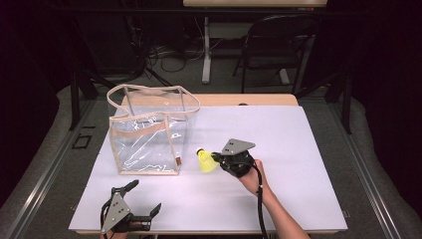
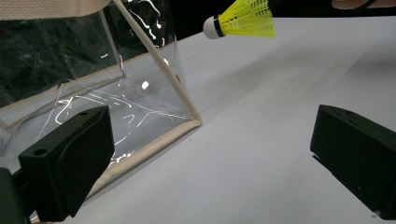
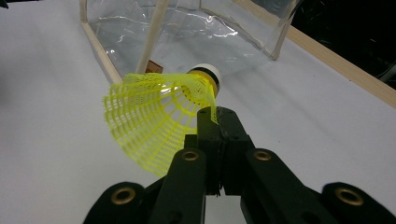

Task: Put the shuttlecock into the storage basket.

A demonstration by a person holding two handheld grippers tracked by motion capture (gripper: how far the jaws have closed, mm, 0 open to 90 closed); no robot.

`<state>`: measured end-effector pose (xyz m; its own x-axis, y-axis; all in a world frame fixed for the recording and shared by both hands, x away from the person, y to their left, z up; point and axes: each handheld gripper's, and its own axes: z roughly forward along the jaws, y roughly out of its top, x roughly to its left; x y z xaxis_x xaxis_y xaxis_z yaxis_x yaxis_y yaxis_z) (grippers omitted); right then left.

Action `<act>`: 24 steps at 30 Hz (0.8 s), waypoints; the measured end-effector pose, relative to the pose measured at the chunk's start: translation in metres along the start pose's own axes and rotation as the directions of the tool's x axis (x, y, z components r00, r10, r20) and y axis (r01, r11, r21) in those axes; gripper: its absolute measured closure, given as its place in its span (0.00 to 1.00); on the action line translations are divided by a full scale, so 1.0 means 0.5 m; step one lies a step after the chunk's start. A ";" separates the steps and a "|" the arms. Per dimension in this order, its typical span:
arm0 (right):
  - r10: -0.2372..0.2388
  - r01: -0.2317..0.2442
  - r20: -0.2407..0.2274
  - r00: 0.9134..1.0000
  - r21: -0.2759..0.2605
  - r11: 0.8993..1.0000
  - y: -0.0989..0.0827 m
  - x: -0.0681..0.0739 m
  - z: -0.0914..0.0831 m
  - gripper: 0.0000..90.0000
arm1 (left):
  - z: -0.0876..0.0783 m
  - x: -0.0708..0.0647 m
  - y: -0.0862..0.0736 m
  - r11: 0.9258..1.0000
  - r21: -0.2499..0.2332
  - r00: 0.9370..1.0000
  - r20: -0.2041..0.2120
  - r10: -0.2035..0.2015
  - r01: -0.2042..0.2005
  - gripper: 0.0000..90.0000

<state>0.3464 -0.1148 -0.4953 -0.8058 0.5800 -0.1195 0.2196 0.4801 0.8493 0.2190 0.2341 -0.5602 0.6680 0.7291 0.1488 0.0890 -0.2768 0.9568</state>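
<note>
Shuttlecock (image 1: 205,161), yellow with a white cork tip, pinched by its mesh skirt in the right tool (image 1: 217,157), clenched tight on the skirt's edge. Hangs above the white table (image 1: 298,149), cork tip pointing toward 10 o'clock, just beside the lower right corner of the clear bag (image 1: 149,132). Sits at 3 o'clock from the bag, apart from it. Bag upright, mouth open, beige trim round every edge. Left tool (image 1: 146,199) low at 7 o'clock near the table's front edge, released, jaws spread wide with nothing between, aimed toward the bag and shuttlecock.
</note>
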 end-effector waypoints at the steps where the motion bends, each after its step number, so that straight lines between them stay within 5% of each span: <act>1: 0.000 0.000 0.001 1.000 0.000 1.000 0.000 -0.001 0.000 0.99 | 0.000 0.000 0.000 1.000 0.001 1.000 0.001 0.001 -0.001 0.00; 24: -0.005 0.005 0.012 1.000 -0.015 1.000 0.025 -0.009 -0.018 0.99 | 0.001 -0.001 0.000 1.000 -0.003 1.000 0.001 0.001 -0.001 0.00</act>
<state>0.3478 -0.1171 -0.4795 -0.8000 0.5858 -0.1297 0.2072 0.4726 0.8566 0.2191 0.2337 -0.5602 0.6691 0.7280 0.1491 0.0863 -0.2754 0.9574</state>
